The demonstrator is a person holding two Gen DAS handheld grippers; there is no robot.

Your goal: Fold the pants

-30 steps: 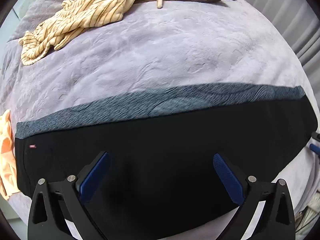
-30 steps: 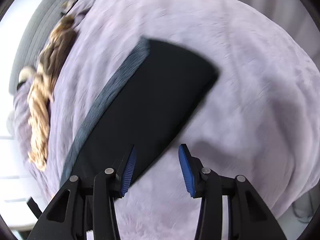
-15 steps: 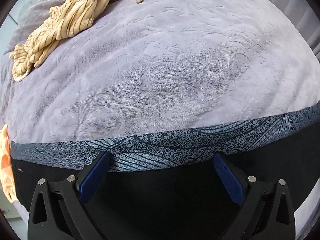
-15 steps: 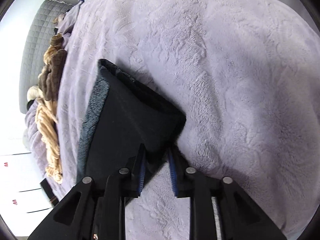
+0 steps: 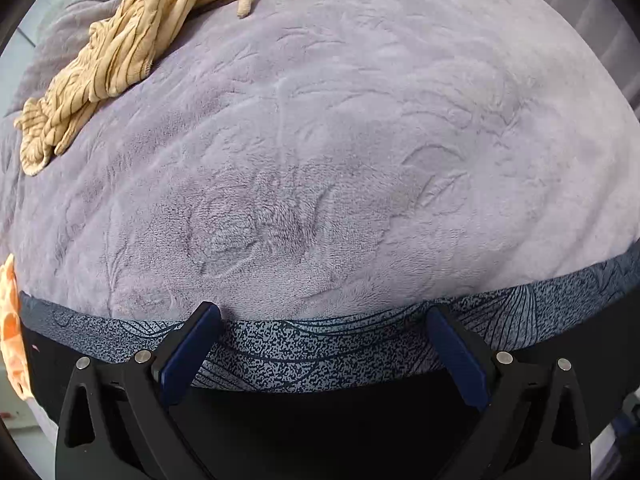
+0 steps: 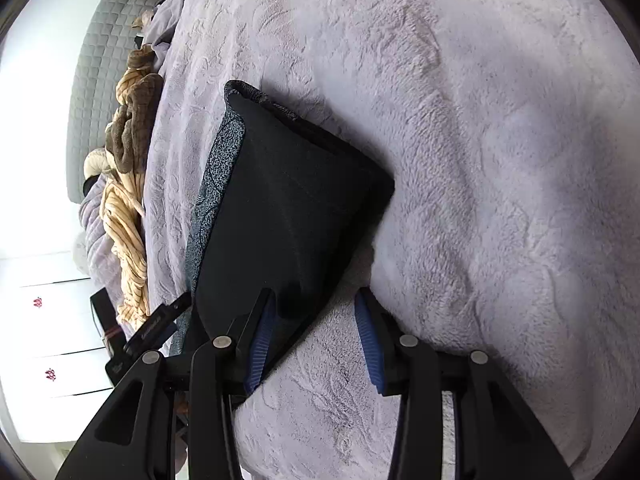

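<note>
The black pants point(image 6: 288, 216) lie folded flat on the lilac blanket point(image 6: 480, 160), with a grey patterned band point(image 5: 320, 352) along their far edge. My left gripper point(image 5: 320, 320) is open, its blue fingers point(image 5: 188, 356) hovering over that band, empty. My right gripper point(image 6: 316, 308) is open at the near corner of the pants; its left finger point(image 6: 260, 336) lies against the black cloth and the right one point(image 6: 370, 344) rests over the blanket. The left gripper's black body point(image 6: 152, 328) shows at the left of the right wrist view.
A crumpled cream striped garment point(image 5: 108, 64) lies at the far left of the bed, beside a brown one point(image 6: 132, 128). An orange cloth point(image 5: 10, 320) sits at the left edge. A grey quilted headboard point(image 6: 100, 60) stands behind.
The right gripper, shut on the pants corner half a second ago, has opened and let go. The left gripper has moved forward over the pants to the patterned band.
</note>
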